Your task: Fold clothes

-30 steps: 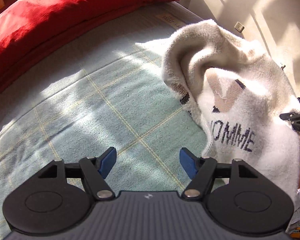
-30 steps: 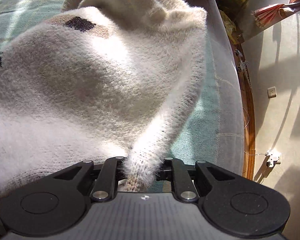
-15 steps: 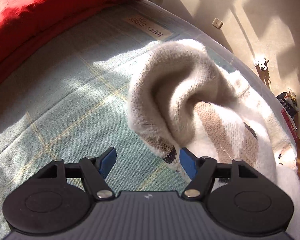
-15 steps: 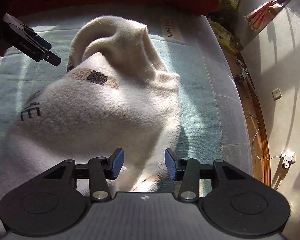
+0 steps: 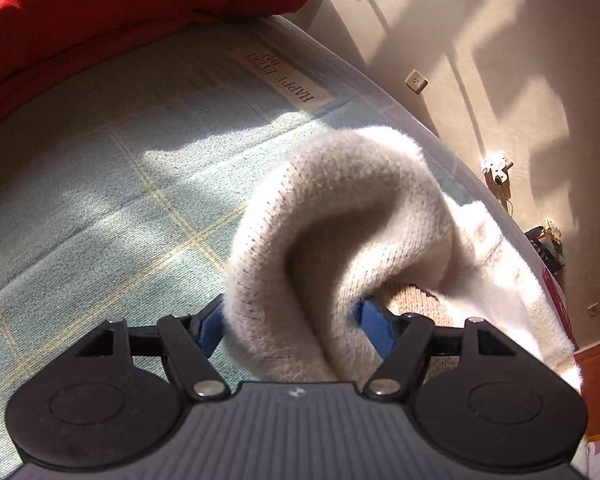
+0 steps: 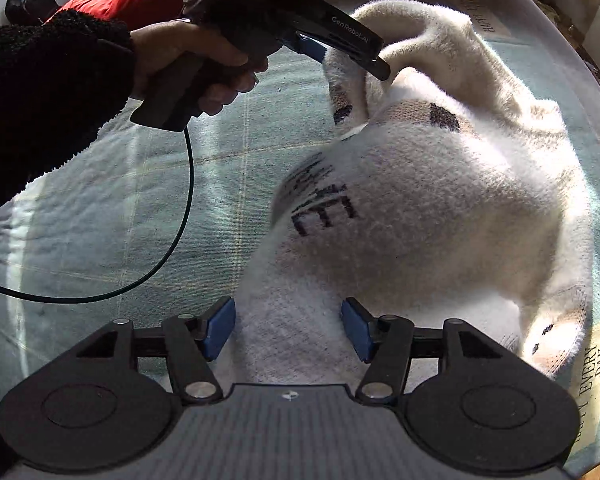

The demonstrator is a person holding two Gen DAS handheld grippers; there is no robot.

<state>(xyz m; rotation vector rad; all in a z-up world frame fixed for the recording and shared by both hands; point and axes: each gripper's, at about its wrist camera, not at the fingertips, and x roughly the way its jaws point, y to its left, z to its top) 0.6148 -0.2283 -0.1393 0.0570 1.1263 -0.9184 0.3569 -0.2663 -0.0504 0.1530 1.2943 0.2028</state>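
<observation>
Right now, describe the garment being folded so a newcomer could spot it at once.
On the pale green checked bed cover, in front of the red quilt, lies one bunched cream sweater. It is fuzzy knit with dark block letters and tan patches, and its raised fold sits between the left gripper's open fingers.
</observation>
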